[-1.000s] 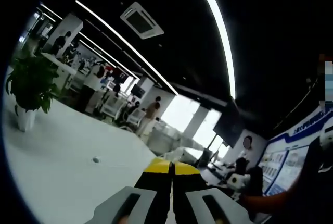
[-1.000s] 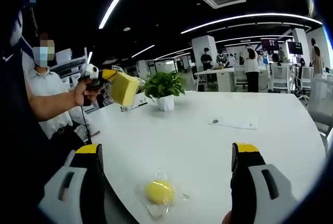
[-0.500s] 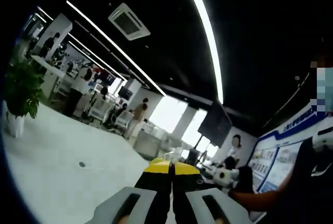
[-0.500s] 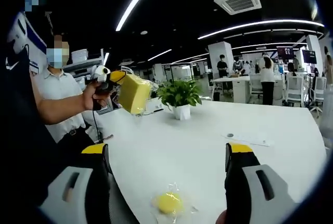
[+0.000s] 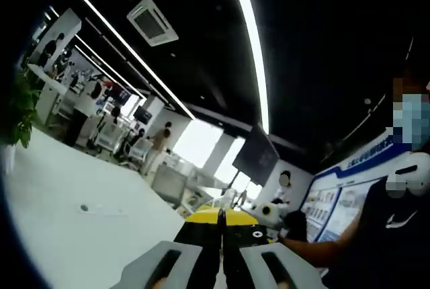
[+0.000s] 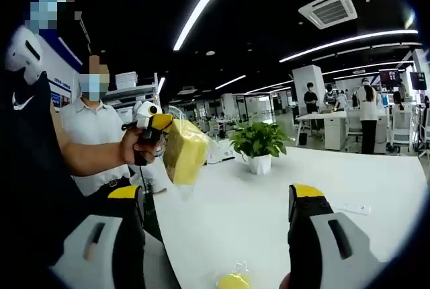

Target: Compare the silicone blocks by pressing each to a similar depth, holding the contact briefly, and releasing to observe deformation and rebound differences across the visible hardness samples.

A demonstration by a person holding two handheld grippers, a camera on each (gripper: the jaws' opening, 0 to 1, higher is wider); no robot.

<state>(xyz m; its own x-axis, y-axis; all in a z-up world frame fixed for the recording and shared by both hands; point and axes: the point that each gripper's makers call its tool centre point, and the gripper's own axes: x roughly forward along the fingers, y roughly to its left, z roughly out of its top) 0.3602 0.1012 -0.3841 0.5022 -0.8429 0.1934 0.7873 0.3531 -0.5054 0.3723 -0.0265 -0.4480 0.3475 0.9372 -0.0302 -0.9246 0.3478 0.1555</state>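
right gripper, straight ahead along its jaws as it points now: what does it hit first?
Probably the white table. The right gripper is open, and the table top fills the gap between its jaws. The bagged yellow ball lies low between them; the potted plant stands farther back. Depth is unclear.

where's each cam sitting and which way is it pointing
Left gripper view: rides the left gripper, tilted up at the ceiling lights; jaws shut, the person's arm at right.
Right gripper view: rides the right gripper, facing across the table; jaws open, the left gripper holds a yellow block.
Shared: table, plant.
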